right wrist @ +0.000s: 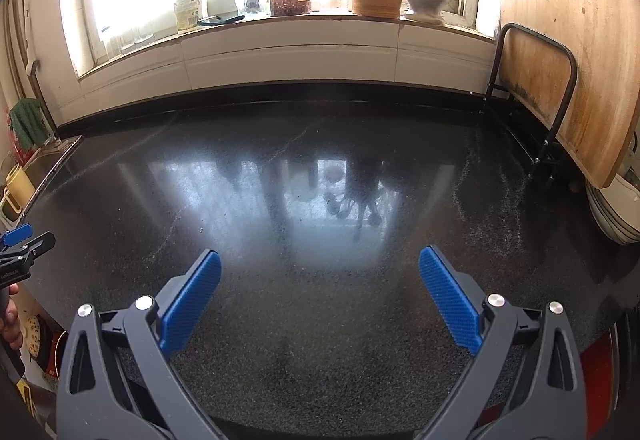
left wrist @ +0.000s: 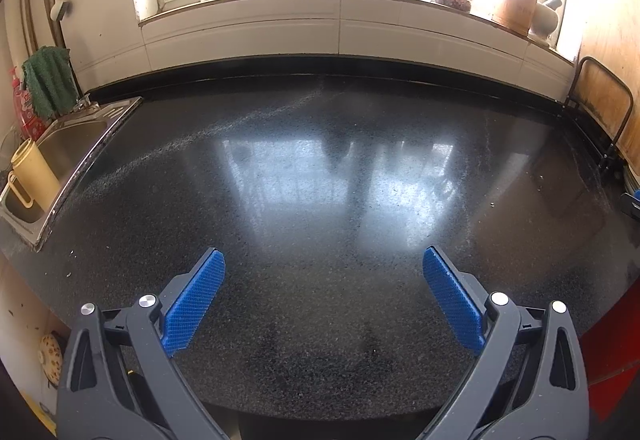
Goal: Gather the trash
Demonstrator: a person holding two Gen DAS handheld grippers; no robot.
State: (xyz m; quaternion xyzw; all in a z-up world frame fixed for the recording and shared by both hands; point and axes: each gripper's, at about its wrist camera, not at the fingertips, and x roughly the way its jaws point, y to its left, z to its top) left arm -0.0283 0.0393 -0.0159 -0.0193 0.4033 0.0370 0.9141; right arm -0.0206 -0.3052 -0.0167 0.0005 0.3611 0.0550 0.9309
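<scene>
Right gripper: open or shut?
Open. The right gripper has its blue pads spread wide over the black countertop, nothing between them.

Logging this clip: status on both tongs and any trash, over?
Left tongs open, empty, over bare black countertop. Right tongs open, empty. No trash piece visible, only faint specks on the counter. Nothing in the way.

My left gripper point(left wrist: 324, 260) had dark grey plastic arms, silver round screw heads and blue cross-hatched pads point(left wrist: 196, 298). My right gripper point(right wrist: 320, 262) looked identical, blue pads point(right wrist: 448, 300) included.
</scene>
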